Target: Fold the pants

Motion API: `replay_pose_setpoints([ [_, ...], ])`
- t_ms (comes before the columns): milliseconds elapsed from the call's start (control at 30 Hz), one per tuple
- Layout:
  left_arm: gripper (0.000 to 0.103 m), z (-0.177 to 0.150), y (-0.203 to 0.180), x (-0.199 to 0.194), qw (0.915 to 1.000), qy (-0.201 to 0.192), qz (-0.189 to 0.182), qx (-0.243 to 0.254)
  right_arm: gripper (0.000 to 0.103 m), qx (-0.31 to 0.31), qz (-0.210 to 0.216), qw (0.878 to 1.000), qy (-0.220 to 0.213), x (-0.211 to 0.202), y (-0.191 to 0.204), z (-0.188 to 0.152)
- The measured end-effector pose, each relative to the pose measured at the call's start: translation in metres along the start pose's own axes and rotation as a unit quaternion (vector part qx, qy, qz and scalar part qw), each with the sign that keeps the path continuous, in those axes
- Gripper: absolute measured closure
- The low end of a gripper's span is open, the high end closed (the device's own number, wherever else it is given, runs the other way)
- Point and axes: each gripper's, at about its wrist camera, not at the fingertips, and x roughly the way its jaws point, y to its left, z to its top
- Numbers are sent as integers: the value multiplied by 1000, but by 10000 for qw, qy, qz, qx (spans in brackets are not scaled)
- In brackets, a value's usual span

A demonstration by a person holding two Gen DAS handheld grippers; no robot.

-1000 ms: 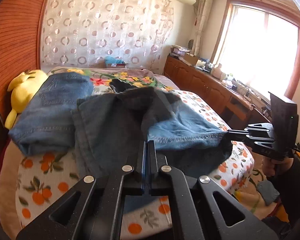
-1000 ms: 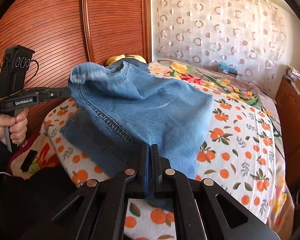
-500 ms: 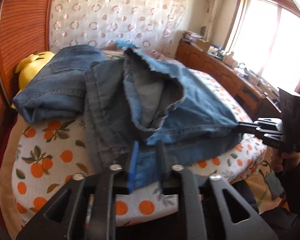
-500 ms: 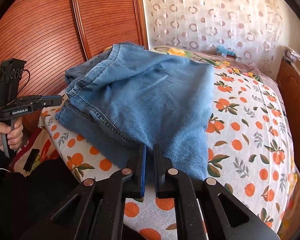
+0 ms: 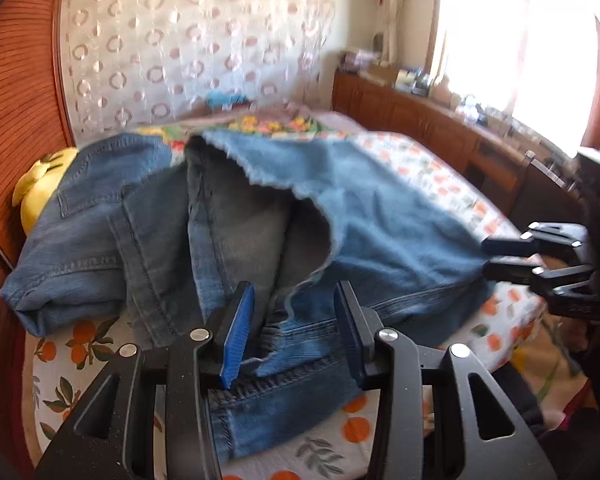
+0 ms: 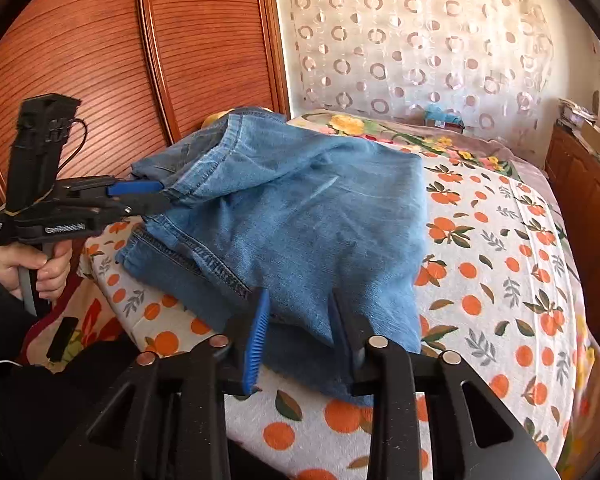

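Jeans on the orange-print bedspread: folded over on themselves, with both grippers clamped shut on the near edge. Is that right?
Not quite. The jeans do lie folded over on the orange-print bedspread, but neither gripper is clamped shut. The left gripper and the right gripper have just been opening, and their jaws now stand apart with denim loose between them. Each wrist view shows its own gap.
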Motion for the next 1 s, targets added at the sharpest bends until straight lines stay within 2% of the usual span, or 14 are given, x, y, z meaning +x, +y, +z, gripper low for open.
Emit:
replay_pose_setpoints([
  [33, 62, -1, 4, 6, 10000, 84, 15, -19, 69, 14, -52, 10000, 32, 4, -2, -1],
  [67, 75, -3, 7, 10, 9999, 128, 23, -42, 69, 57, -104, 9999, 71, 9, -4, -2],
  [133, 94, -5, 15, 12, 9998, 171, 33, -128, 69, 149, -132, 9997, 136, 15, -9, -5],
  [267, 97, 0, 24, -27, 9977, -323, -401, -449, 69, 309, -86, 9993, 165, 17, -20, -5],
  [300, 97, 1, 27, -41, 9959, -474, -512, -570, 69, 349, -66, 9992, 158, 16, -22, -5],
  [367, 97, -1, 29, -57, 9947, -539, -550, -679, 69, 409, -26, 9991, 118, 13, -26, -4],
  [500, 97, -22, 24, -51, 9982, -147, -259, -528, 69, 405, -14, 9991, 150, 6, -29, -6],
  [600, 96, -36, 30, -34, 9974, 133, -196, -687, 69, 409, -49, 9990, 194, 5, -32, -9],
  [733, 83, -36, 39, -34, 9962, 52, -194, -851, 69, 414, -101, 9990, 157, 4, -30, -5],
  [800, 79, -32, 40, -39, 9965, -70, -104, -831, 69, 402, -115, 9991, 91, 1, -28, -1],
  [867, 69, -30, 42, -44, 9967, -166, -73, -791, 69, 390, -129, 9992, 11, -1, -26, 2],
  [933, 63, -24, 44, -48, 9967, -301, -77, -753, 69, 383, -126, 9992, -67, -1, -23, 6],
  [1000, 61, -16, 49, -53, 9963, -431, -35, -748, 67, 340, -146, 9993, -103, 2, -19, 11],
])
